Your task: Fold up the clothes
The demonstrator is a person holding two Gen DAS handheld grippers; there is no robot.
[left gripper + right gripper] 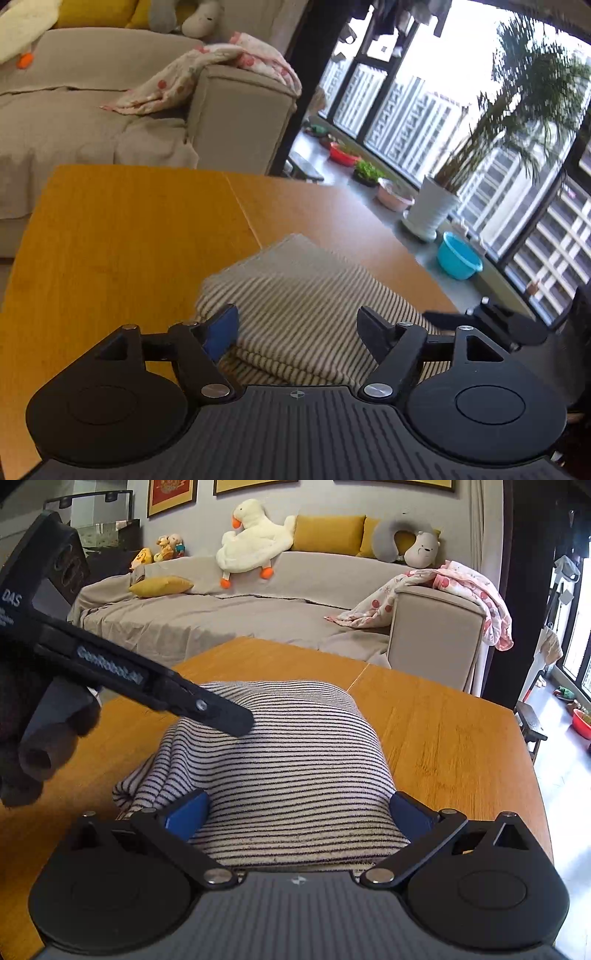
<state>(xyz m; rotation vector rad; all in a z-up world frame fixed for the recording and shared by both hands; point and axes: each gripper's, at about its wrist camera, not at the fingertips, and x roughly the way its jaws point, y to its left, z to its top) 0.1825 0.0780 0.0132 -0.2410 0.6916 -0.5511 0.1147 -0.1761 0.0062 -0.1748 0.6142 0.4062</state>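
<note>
A black-and-white striped garment (291,760) lies folded in a thick bundle on the wooden table (450,738); it also shows in the left wrist view (314,314). My right gripper (299,812) is open, its blue-padded fingers spread to either side of the bundle's near edge. My left gripper (299,325) is open just above the garment's near part. In the right wrist view the left gripper's black finger (229,716) hovers over or touches the top left of the bundle. The right gripper's black fingers (491,325) show at the right edge of the left wrist view.
A grey sofa (258,616) stands beyond the table, with a pink patterned blanket (461,590) over its arm and plush toys and yellow cushions on it. To the right are windows, a potted plant (432,210) and a blue basin (458,258) on the floor.
</note>
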